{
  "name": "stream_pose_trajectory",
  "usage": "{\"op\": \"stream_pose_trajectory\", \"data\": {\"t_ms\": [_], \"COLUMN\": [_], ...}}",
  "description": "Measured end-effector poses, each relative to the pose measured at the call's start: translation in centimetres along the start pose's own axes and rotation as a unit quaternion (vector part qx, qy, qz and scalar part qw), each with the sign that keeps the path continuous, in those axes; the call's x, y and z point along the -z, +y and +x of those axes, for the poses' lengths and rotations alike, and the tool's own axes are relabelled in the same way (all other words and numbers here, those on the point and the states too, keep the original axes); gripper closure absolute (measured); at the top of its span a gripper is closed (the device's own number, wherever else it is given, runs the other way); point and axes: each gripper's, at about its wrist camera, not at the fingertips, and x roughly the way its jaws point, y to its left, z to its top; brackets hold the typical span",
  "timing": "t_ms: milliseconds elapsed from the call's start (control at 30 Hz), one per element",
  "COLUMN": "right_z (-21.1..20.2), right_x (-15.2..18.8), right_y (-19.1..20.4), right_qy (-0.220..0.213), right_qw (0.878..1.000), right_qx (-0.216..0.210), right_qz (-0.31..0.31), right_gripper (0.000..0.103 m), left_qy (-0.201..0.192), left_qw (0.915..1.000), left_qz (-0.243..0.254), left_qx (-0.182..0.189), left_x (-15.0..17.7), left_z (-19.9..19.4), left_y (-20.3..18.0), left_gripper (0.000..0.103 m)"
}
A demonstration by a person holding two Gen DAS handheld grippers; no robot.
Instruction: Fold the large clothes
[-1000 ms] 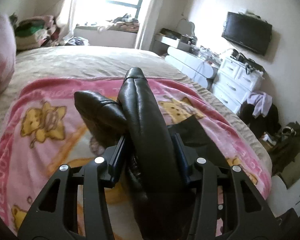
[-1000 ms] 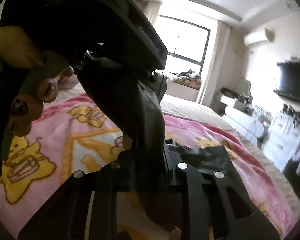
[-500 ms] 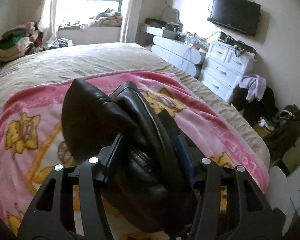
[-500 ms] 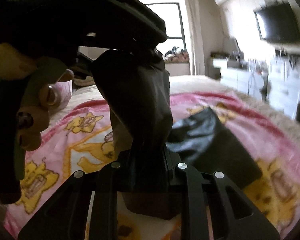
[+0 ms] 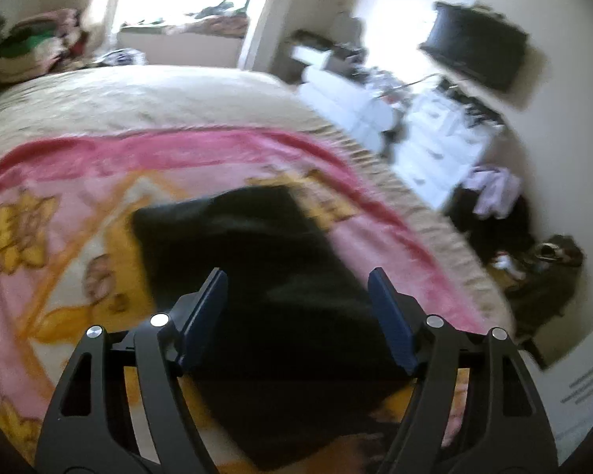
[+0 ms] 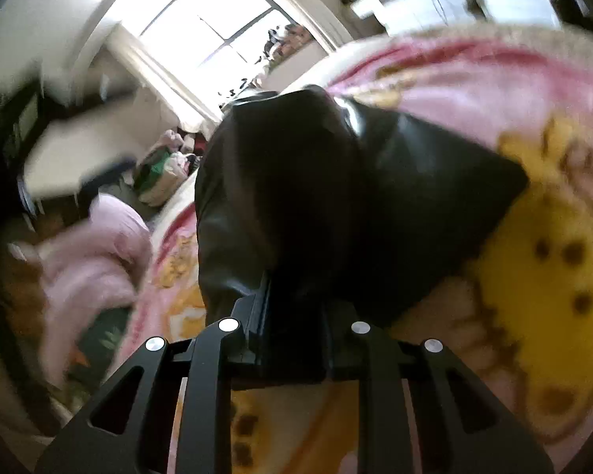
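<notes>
A black leather garment point(image 5: 253, 276) lies folded in a flat dark block on the pink cartoon blanket point(image 5: 59, 205) on the bed. My left gripper point(image 5: 298, 296) is open and empty just above the garment, its blue pads point(image 5: 205, 312) spread apart. In the right wrist view the same garment point(image 6: 316, 197) rises bunched in front of the camera. My right gripper point(image 6: 292, 308) is shut on a fold of it, close to the blanket point(image 6: 533, 256).
A beige bedspread point(image 5: 138, 98) lies beyond the blanket. White drawers point(image 5: 435, 138), a wall TV point(image 5: 478, 51) and clothes on the floor point(image 5: 494, 197) are to the right. A clothes pile point(image 5: 31, 47) and a window are at the back. A pink pillow point(image 6: 91, 252) lies to the left.
My left gripper has opened and let go of the garment, which now lies flat on the blanket. My right gripper has tilted sharply and dropped toward the blanket, still gripping the garment.
</notes>
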Motion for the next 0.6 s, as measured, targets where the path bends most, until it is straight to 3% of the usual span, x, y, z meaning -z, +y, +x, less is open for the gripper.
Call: {"op": "stream_pose_trajectory", "data": {"t_ms": [67,100,133,200,333,367,600], "right_z": [0.1,0.1,0.1,0.0,-2.6,-2.8,2.2], "right_x": [0.2,0.2,0.1,-0.2,-3.2,-4.2,-11.5], "right_y": [-0.7,-1.0,-1.1,-1.0,0.0,0.4,4.7], "right_qy": [0.010,0.018,0.024,0.043,0.009,0.006,0.089], "right_qw": [0.999,0.999,0.998,0.996,0.996,0.997,0.995], "right_qx": [-0.015,-0.016,-0.022,-0.035,-0.043,-0.036,0.043], "right_qz": [0.033,0.048,0.055,0.069,0.074,0.072,-0.011], "right_gripper": [0.074,0.053,0.043,0.037,0.008,0.007,0.007], "left_qy": [0.029,0.053,0.077,0.098,0.079,0.079,0.078], "left_qw": [0.9991,0.9974,0.9951,0.9925,0.9947,0.9948,0.9950], "left_qz": [-0.019,-0.037,-0.056,-0.070,-0.060,-0.060,-0.059], "left_qx": [-0.025,-0.031,-0.030,-0.021,-0.027,-0.026,-0.023], "left_x": [1.5,2.7,4.0,6.3,7.1,7.0,6.6], "left_z": [1.6,2.8,4.0,5.6,5.4,5.3,5.3], "left_y": [2.2,3.5,4.6,5.3,5.2,5.2,5.1], "left_gripper": [0.037,0.037,0.037,0.037,0.037,0.037,0.037]}}
